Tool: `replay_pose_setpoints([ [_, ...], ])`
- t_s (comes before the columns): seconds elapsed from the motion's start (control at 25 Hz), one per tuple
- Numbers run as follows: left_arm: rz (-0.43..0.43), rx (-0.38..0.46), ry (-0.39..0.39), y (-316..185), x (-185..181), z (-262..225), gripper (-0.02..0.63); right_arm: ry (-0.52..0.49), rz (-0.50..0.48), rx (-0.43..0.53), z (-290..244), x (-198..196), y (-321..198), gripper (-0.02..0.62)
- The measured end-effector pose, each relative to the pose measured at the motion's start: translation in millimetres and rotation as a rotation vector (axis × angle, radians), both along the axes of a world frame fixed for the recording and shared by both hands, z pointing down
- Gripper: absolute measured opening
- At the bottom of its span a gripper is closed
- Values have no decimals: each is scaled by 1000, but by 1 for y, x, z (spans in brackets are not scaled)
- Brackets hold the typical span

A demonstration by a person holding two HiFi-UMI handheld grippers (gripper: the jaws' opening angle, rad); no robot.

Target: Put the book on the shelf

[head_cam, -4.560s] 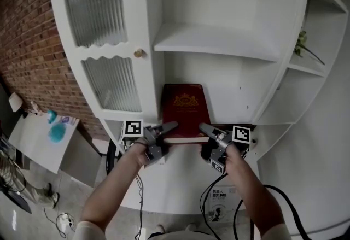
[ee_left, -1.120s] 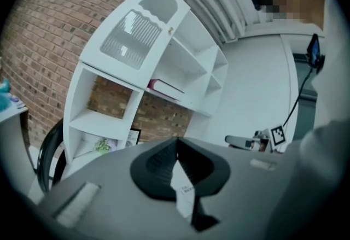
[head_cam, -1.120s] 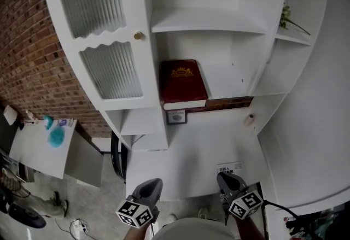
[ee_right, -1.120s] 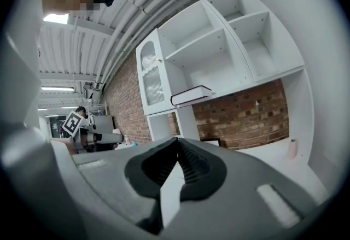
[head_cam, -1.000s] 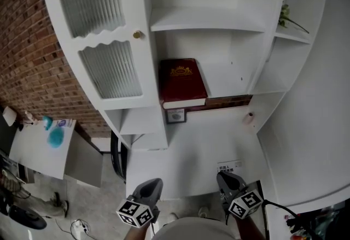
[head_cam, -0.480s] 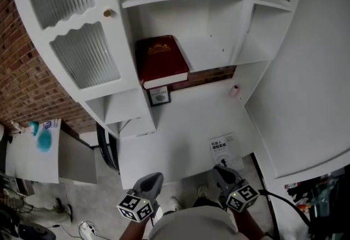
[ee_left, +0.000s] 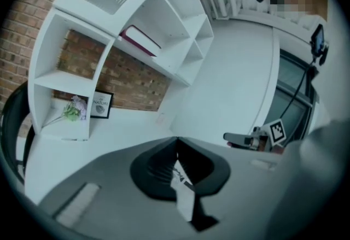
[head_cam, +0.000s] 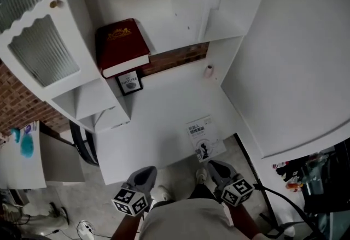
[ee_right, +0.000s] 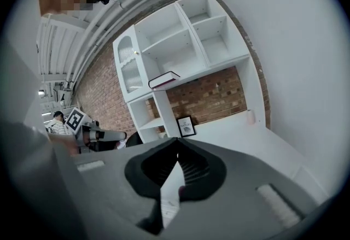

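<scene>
Hanging low beside the person's body, the left gripper [head_cam: 144, 175] and right gripper [head_cam: 218, 170] both point toward the bench [head_cam: 164, 129], jaws pressed together and empty. The red book [head_cam: 121, 42] lies flat on the shelf [head_cam: 176, 35], well apart from both.

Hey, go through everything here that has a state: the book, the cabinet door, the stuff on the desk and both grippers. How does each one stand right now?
book: closed, lying flat on the shelf, nothing holding it.
cabinet door: shut.
framed picture: upright on the desk, below the book.
leaflet: lying flat on the desk.
left gripper: shut, empty.
right gripper: shut, empty.
</scene>
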State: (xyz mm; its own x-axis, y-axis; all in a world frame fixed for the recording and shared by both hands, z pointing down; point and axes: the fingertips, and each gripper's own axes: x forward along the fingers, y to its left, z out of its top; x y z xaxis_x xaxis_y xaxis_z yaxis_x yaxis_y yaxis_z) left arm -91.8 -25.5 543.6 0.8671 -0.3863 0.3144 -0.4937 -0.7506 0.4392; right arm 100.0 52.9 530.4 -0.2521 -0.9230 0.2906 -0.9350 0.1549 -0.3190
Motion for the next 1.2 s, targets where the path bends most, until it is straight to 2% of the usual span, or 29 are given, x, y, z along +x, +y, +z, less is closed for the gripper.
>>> replay_pose_setpoints([
  [0.48,-5,-25,-62,19,113,42,5,21,-89,-110,43,102,-10,2],
  [0.64,-25,-50,-127,24,143,65,5,7,-127,-148,64,136,-13,2],
  [0.8,-49,-94,-164,27,169,90,5,-9,-180,-189,87,164,-19,2],
  [0.92,-76,-159,-168,30,187,115,5,-14,-237,-228,108,178,-23,2],
  [1.04,-119,-240,-175,32,201,139,5,-23,-306,-274,130,188,-25,5],
  [1.2,-150,-292,-205,34,210,167,5,-32,-370,-329,157,195,-24,18],
])
